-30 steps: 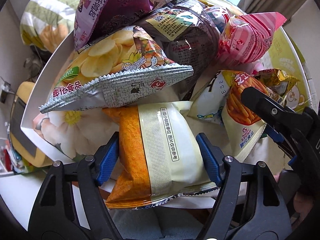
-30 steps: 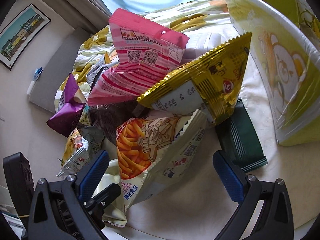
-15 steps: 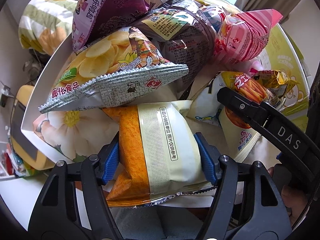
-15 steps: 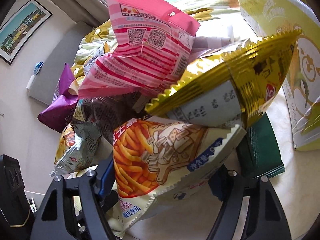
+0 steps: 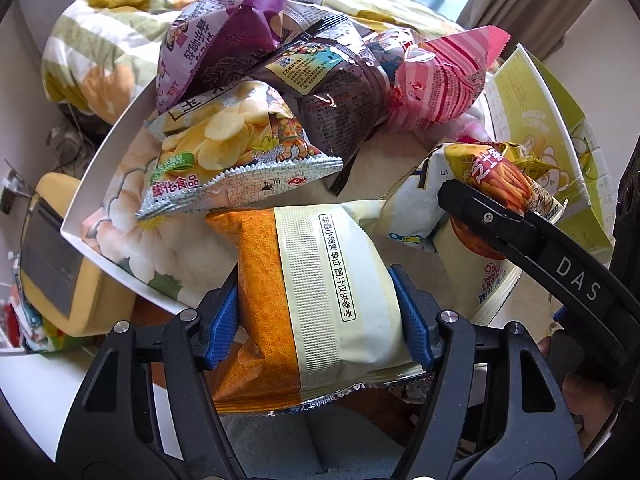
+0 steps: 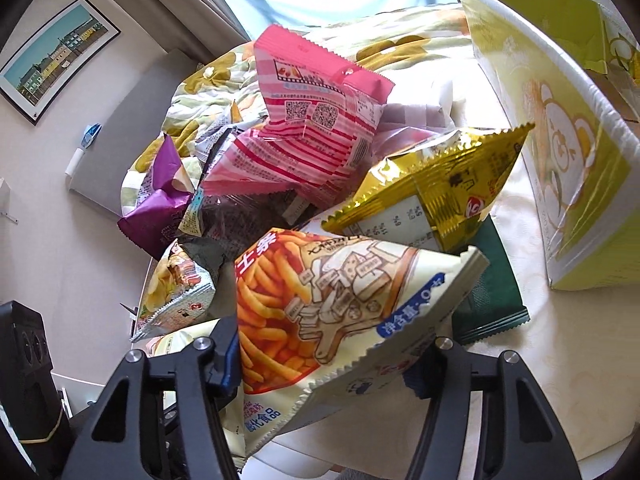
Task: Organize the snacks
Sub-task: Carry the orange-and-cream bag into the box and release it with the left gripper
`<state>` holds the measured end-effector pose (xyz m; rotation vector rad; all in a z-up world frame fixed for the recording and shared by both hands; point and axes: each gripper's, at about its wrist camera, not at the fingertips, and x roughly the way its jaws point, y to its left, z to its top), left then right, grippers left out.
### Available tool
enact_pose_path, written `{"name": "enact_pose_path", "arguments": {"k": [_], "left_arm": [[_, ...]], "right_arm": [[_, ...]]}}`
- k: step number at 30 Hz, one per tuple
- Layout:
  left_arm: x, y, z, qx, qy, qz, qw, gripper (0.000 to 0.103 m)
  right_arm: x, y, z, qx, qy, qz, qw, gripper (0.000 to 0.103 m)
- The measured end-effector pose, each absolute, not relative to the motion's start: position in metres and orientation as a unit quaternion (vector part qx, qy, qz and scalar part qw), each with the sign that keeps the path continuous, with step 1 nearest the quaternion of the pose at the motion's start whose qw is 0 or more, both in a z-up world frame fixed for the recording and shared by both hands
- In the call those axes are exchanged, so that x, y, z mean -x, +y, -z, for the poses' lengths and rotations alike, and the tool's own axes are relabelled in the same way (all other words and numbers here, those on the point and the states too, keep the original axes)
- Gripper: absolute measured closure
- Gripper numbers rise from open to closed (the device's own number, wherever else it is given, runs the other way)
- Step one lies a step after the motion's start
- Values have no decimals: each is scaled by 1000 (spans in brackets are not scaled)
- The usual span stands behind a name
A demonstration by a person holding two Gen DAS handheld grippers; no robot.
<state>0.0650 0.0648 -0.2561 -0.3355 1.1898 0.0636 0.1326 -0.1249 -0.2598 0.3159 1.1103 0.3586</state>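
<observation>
Both grippers are clamped on snack bags at the near edge of a heap, which reads as taking two packs off the pile at once so they can be sorted elsewhere. The left gripper has its blue pads pressed into the sides of the orange bag, gripping across its width near the bottom seal; the puffy pack bulges between the jaws, so the hold looks firm enough to lift. The right gripper pinches the fries bag the same way, low on its body, with the top seam pointing away toward the yellow box. That box stands open just beside the heap and is, I judge, the likely destination. The rest lies loosely stacked on the floral cloth: the chips bag just behind the orange bag, the purple bag and dark bag further back, the pink bag propped highest, the gold bag leaning on the fries bag and a green pack flat beneath. Pulling the fries bag out could tip the gold one
</observation>
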Motion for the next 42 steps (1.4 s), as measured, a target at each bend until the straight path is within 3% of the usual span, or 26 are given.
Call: {"name": "enact_pose_path", "arguments": {"k": [17,31,42], "left_arm": [[-41,44,143,113,473,6,874,38],[-146,-37,80,45,426,145,892,38],[-261,-151,85,14,431,177,884,38]], "right_arm": [[-92,-146,157,-131,445,-201,863,48],[-135,-217,75,-135,358,-75,921,48],[-191,-318,78,-123,361,0,924,48]]}}
